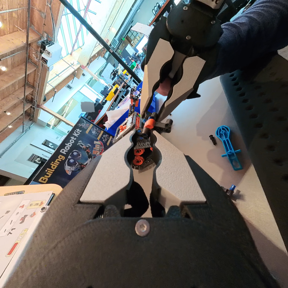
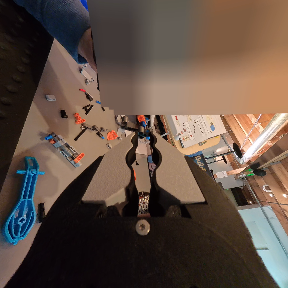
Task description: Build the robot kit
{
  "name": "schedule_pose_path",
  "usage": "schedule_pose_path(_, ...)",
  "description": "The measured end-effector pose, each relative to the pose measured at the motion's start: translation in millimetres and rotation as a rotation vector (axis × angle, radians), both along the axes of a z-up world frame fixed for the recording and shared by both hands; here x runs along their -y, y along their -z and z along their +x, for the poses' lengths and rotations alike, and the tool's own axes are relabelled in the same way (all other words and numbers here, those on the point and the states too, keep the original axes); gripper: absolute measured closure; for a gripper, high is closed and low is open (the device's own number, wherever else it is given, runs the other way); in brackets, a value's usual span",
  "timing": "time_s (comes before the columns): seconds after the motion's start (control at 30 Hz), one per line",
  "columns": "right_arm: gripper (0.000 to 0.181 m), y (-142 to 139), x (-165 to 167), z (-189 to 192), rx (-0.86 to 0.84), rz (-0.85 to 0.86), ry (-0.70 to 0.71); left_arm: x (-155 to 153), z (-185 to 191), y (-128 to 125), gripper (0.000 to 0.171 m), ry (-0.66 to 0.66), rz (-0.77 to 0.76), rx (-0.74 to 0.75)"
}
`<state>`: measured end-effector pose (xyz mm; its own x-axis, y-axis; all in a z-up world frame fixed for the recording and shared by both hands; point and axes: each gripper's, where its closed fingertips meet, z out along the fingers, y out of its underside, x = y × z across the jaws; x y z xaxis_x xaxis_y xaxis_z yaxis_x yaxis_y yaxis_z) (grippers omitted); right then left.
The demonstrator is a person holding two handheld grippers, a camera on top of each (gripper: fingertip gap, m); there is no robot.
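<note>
The left gripper (image 1: 142, 132) is closed on a small toy model (image 1: 142, 149) made of grey, black and orange building bricks. The model sits between its two fingers, held up over the white table (image 1: 194, 124). The right gripper (image 2: 144, 132) comes in from the other side and pinches a small dark tube piece (image 2: 142, 131) at the end of the same model.

The model looks light and hard. It is made of many small snapped-on bits, so I think a rough squeeze or a twist could pop some off. The thick brick middle looks like the safest place to hold. The thin sticking-out arms look weak.

The left camera shows the orange wheels on the model, the toy box (image 1: 71, 154) behind it, and a paper booklet (image 1: 18, 226). The right camera shows what the left one misses: lots of loose pieces (image 2: 78, 118) spread on the table and a long grey built strip (image 2: 67, 148). Both cameras show the blue plastic tool (image 2: 23, 202) lying flat.
</note>
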<state>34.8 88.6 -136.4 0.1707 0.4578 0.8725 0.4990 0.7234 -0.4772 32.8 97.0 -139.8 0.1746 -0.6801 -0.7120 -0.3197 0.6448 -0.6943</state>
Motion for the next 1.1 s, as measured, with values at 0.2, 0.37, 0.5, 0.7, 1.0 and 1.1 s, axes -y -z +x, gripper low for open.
schedule_pose_path(0.2, 0.169, 6, -7, 1, 0.000, -0.085, 0.021, -6, 0, 5, 0.158, -0.062, 0.075, -0.060)
schedule_pose_path(0.37, 0.169, 9, -9, 0, 0.006, -0.116, 0.029, -9, 0, 8, 0.158, -0.100, 0.116, -0.105)
schedule_pose_path(0.5, 0.169, 14, -13, 1, 0.038, -0.102, 0.059, -13, 0, 14, 0.158, -0.145, 0.134, -0.147)
schedule_pose_path(0.7, 0.169, 19, -17, 0, 0.040, -0.131, 0.074, -17, -1, 17, 0.158, -0.167, 0.127, -0.157)
schedule_pose_path(1.0, 0.170, 22, -24, 1, 0.066, -0.095, 0.136, -22, -1, 20, 0.159, -0.207, 0.094, -0.145)
schedule_pose_path(1.1, 0.170, 22, -25, 1, 0.055, -0.112, 0.140, -23, 0, 20, 0.159, -0.224, 0.108, -0.148)
